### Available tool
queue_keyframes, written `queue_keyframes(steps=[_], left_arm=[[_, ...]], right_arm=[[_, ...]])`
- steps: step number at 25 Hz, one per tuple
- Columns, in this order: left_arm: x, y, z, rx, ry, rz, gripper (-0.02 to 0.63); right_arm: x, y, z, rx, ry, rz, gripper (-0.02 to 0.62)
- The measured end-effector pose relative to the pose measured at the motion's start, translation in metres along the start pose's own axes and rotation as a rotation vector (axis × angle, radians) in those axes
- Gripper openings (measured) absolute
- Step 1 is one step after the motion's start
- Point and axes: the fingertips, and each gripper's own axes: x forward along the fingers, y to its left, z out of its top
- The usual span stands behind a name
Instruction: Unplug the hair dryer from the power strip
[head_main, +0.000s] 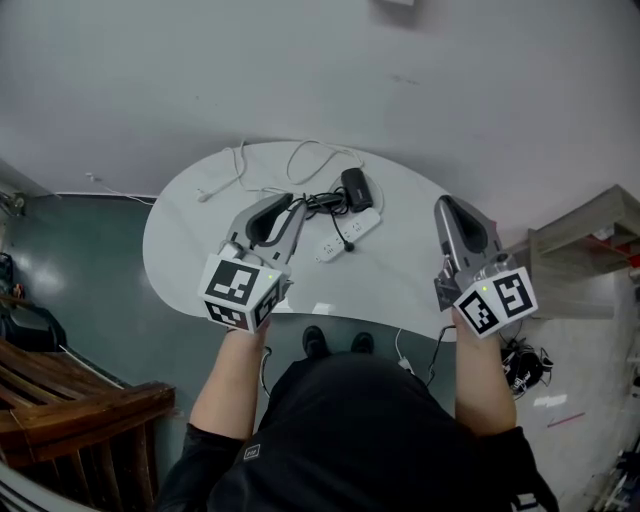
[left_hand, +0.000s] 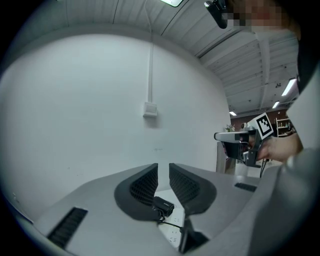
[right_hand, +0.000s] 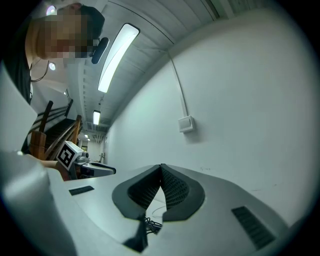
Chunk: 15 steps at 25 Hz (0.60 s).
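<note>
Now the left gripper (left_hand: 163, 167) has jaws a little apart, the right gripper (right_hand: 161, 168) shut jaws, both empty. A black boxy plug (head_main: 355, 188) sits by the white power strip (head_main: 350, 231) (in or out, unclear).

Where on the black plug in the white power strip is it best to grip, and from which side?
Grip the black plug by its blocky body, jaws across its two broad sides, probably coming from above: it stands up from the white power strip, and its black cable trails left in the head view, leaving the top free.
</note>
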Motion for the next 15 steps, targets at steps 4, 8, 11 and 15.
queue_keyframes(steps=[4, 8, 11, 15], left_arm=[[-0.002, 0.005, 0.003, -0.005, -0.022, 0.019, 0.061], [0.003, 0.011, 0.000, -0.025, -0.029, 0.027, 0.056], [0.006, 0.018, -0.001, -0.039, -0.034, 0.041, 0.052], [0.005, 0.020, 0.001, -0.024, -0.036, 0.058, 0.051]], right_arm=[[-0.006, -0.006, -0.001, 0.011, -0.015, -0.030, 0.034], [-0.005, -0.015, -0.002, 0.015, -0.025, -0.056, 0.034], [-0.003, -0.021, -0.003, 0.016, -0.024, -0.069, 0.034], [-0.002, -0.024, 0.000, 0.002, -0.023, -0.073, 0.034]])
